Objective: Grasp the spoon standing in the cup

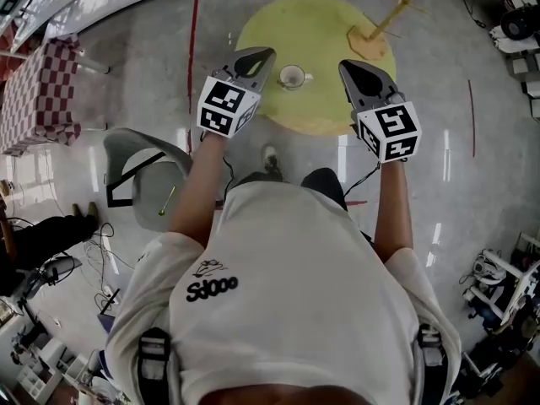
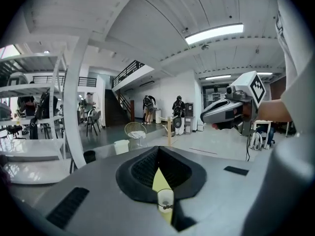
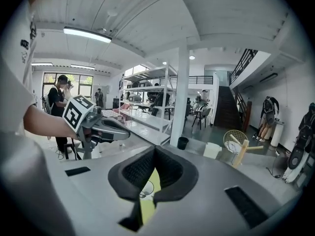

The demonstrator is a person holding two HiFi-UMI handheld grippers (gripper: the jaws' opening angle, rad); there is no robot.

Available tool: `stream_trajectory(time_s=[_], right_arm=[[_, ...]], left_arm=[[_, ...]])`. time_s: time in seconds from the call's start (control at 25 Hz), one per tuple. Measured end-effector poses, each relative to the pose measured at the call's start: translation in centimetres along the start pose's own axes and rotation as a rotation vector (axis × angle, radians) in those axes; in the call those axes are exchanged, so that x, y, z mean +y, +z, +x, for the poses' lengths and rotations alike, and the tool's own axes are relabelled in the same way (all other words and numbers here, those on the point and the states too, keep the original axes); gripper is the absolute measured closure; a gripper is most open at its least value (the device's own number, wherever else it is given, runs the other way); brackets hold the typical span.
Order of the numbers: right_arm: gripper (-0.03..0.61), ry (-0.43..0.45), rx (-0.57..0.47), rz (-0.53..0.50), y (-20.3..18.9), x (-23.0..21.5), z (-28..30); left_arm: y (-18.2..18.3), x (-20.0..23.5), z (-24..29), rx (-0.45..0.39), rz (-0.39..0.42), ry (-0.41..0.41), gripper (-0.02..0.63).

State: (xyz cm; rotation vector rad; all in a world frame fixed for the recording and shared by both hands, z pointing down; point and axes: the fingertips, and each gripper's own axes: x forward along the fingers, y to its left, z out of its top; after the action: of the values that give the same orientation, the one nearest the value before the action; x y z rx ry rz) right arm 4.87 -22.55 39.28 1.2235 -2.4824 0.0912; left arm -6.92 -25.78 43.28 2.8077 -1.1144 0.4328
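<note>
Yellow table [image 1: 321, 32] is carrying a white cup [image 1: 292, 77]; the spoon is too small to tell. You're holding the left gripper [image 1: 263, 56] at nine o'clock and the right gripper [image 1: 346, 66] at three, both claws pinched together, empty.

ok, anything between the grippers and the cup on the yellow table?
Nothing visible. The cup stands on the yellow table between the left gripper and the right gripper, with only bare tabletop either side. The wooden stand sits at the far edge, off both paths.
</note>
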Motion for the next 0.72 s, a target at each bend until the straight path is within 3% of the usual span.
stream_trajectory(time_s=[0.2,0.4,0.72], right_arm=[[0.555,0.028,0.053,0.04,-2.4,-1.6,1.4],[0.555,0.062,0.1,0.05,-5.0,-3.6,2.3],[0.555,0.19,0.151,0.066,-8.8,-3.8,4.0]], left_arm=[[-2.3,0.1,1.8,0.057,-0.063,0.019,0.588],[-5.0,0.2,3.1,0.121,-0.164,0.102,0.587],[-10.2,-0.9,3.7,0.213,-0.322,0.209,0.586]])
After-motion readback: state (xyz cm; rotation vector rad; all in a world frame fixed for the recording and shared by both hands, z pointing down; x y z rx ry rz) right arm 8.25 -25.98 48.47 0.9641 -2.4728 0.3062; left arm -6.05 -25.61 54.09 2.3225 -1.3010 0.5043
